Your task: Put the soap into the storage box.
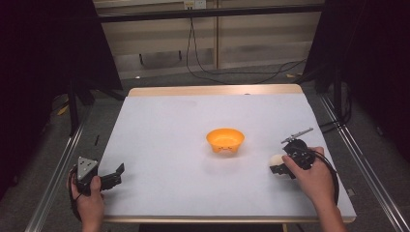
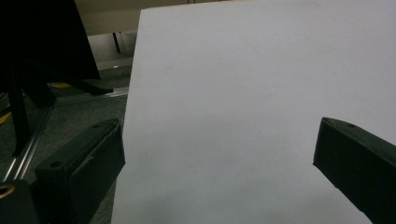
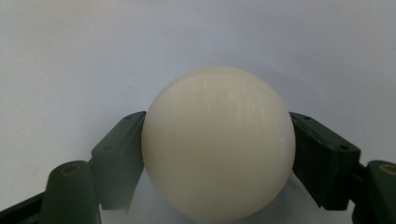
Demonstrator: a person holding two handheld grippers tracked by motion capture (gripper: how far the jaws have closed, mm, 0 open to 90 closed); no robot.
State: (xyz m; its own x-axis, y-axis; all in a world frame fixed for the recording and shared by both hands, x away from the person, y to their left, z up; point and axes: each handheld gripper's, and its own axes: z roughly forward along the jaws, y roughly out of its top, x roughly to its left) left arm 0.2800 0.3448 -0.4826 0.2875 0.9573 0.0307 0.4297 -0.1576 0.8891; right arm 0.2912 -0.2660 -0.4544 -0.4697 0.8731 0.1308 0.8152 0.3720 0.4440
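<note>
Here, item by item, is what I logged from my remote station.

Item one: the right tongs (image 1: 279,166), held in the person's right hand (image 1: 314,181) near the right front of the worktop (image 1: 169,145). In the right gripper view the two black jaws pressed against either side of a cream-white ball (image 3: 218,142), clamped on it. The ball was smooth and glossy, with no print, logo or number on the side I could see. In the high view the ball (image 1: 276,161) sat at the tip of the tongs, low over the worktop; I could not tell whether it touched the surface.

Item two: the left tongs (image 1: 112,178), held in the person's left hand (image 1: 89,200) at the left front corner of the worktop. The left gripper view showed the jaws standing wide apart with bare white surface between them, gripping nothing. A grey three-cornered plate (image 1: 87,167) rode on top.

Item three: an orange bowl (image 1: 225,140), upright near the middle of the worktop, well apart from both tongs and to the left of the ball and beyond it. Its front wall carried small dark marks; these were too small for me to read.

Item four: the worktop itself, covered white, with a pale wooden edge along the far side. I found no legible writing on it.
</note>
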